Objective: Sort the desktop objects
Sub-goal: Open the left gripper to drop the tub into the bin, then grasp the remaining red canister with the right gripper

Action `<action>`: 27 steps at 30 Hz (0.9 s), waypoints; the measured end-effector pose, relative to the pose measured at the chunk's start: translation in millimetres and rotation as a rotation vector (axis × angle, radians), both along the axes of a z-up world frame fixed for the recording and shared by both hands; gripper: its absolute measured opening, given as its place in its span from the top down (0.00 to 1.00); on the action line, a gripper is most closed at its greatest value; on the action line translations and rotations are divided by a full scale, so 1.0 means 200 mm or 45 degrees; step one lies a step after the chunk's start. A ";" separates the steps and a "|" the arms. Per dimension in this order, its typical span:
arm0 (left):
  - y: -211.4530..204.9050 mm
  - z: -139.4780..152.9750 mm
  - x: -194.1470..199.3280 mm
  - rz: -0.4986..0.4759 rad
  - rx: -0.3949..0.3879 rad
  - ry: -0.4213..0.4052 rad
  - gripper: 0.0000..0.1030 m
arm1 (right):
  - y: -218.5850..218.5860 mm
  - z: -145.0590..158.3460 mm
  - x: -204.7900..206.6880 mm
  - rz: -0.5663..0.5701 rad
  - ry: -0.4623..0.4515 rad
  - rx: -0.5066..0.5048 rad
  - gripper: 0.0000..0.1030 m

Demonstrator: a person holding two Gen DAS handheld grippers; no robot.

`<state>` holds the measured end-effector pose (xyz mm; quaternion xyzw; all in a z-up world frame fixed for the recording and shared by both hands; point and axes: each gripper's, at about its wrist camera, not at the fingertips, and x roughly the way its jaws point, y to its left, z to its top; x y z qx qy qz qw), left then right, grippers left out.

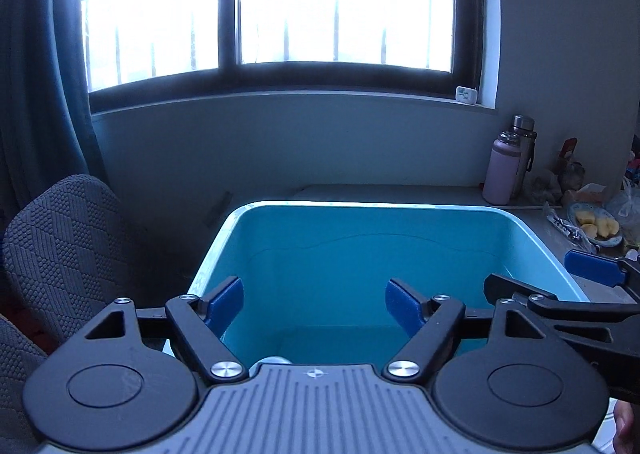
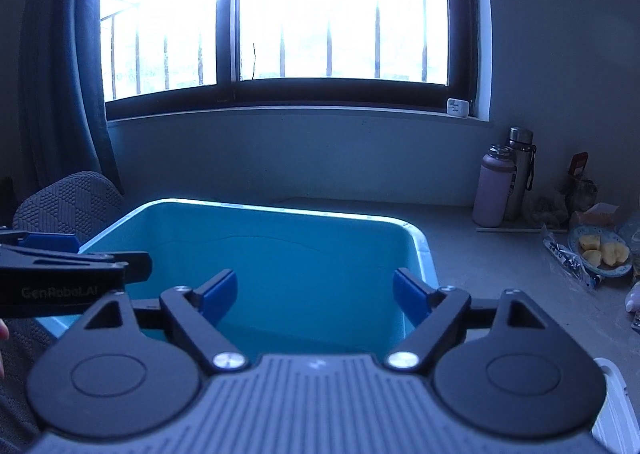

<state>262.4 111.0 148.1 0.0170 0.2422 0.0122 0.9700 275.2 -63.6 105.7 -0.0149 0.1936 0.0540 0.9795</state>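
Note:
A light blue plastic bin (image 1: 536,238) stands on the grey desk and fills the middle of both views (image 2: 420,250). My left gripper (image 1: 314,304) hangs open and empty over the bin's near left part. My right gripper (image 2: 314,294) hangs open and empty over the bin's near right part. Each gripper shows at the edge of the other's view: the right one (image 1: 592,286) on the right, the left one (image 2: 68,266) on the left. A small pale round object (image 1: 272,360) peeks out at the bin's bottom, mostly hidden.
On the desk at right stand a pink bottle (image 2: 492,190) and a steel bottle (image 2: 520,170), a plate of yellow food pieces (image 2: 600,250), wrappers and clutter. A grey chair back (image 1: 60,246) is at left. A white item (image 2: 612,406) lies at the near right.

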 end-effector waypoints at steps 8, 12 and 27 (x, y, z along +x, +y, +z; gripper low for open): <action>0.02 0.06 -0.30 -0.008 0.008 -0.058 0.17 | 0.02 0.05 -0.26 -0.016 -0.062 -0.036 0.13; 0.02 0.05 -0.48 -0.002 0.019 -0.066 0.14 | 0.03 0.03 -0.40 -0.031 -0.061 -0.047 0.13; 0.04 -0.29 -1.04 0.046 0.001 0.043 0.11 | 0.05 -0.23 -0.90 -0.065 0.020 -0.046 0.09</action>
